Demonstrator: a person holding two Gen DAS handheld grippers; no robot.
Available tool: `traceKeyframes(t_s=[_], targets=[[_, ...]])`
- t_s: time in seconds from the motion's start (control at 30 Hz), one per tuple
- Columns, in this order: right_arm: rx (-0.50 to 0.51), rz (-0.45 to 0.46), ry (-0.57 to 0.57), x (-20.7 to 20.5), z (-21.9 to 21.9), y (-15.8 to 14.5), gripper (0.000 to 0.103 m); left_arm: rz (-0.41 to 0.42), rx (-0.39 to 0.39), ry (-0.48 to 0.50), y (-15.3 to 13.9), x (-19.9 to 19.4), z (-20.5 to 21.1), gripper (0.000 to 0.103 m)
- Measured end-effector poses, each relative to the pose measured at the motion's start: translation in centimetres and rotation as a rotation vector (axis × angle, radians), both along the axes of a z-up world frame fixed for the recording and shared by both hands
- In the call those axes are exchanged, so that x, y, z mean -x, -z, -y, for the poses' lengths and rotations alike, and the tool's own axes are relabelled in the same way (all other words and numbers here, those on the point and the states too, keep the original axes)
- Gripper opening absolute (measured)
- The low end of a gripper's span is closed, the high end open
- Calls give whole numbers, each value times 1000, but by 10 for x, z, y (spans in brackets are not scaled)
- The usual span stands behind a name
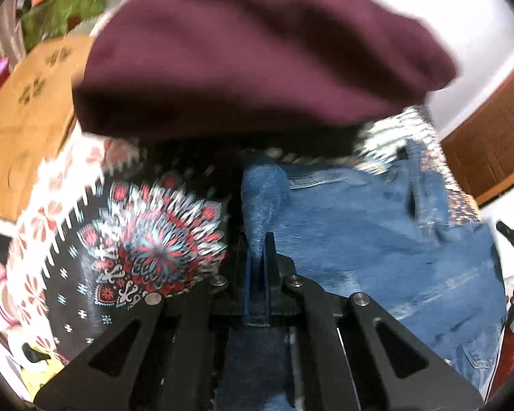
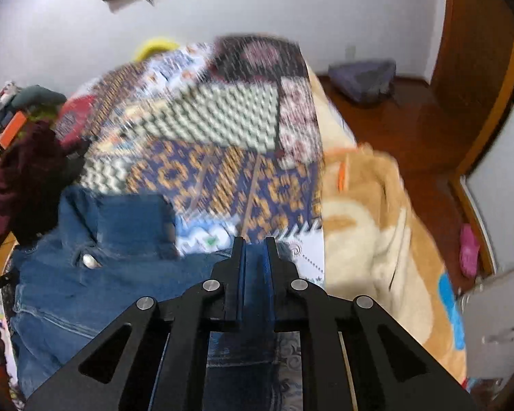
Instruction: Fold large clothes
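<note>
A blue denim jacket lies spread on a patterned bedspread. My left gripper is shut on a bunched fold of the denim, which rises between its jaws. In the right wrist view the same denim jacket stretches to the left, its collar and a metal button showing. My right gripper is shut on the jacket's edge, blue cloth pinched between the jaws. Both views are blurred.
A maroon garment lies just beyond the jacket, with a tan cloth to its left. A cream and tan fleece blanket covers the bed's right side. Beyond it are a wooden floor, a grey bag and a door frame.
</note>
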State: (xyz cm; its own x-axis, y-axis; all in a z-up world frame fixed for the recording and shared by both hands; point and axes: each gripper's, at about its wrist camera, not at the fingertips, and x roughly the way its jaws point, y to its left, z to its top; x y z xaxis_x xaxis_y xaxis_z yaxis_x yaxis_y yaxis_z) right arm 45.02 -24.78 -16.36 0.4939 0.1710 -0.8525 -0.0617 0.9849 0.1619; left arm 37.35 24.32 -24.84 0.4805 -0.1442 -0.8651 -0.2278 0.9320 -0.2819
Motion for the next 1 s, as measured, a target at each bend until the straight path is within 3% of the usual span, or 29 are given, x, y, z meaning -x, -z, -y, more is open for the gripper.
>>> traceKeyframes(t_s=[0.1, 0.23, 0.33, 0.4, 0.47, 0.57, 0.8, 0.93, 1.0], targets=[[13, -27, 4, 6, 6, 5, 9, -26, -23, -4, 14, 0, 1, 7], [22, -23, -14, 20, 6, -9, 10, -26, -115, 3, 2, 4, 14, 8], [5, 8, -35, 35, 4, -27, 26, -21, -187, 24, -11, 9, 28, 8], [1, 42, -36, 44, 2, -36, 48, -5, -197, 35, -23, 15, 30, 8], [2, 75, -44, 55, -1, -47, 56, 15, -200, 45, -37, 24, 32, 11], [1, 106, -76, 74, -6, -62, 57, 44, -229, 58, -56, 40, 39, 14], [-7, 122, -109, 116, -4, -73, 65, 115, -274, 97, -96, 83, 59, 47], [2, 107, -152, 143, -3, -70, 65, 121, -270, 115, -102, 105, 66, 65], [1, 118, -178, 161, -3, -69, 65, 119, -266, 120, -100, 119, 66, 65]])
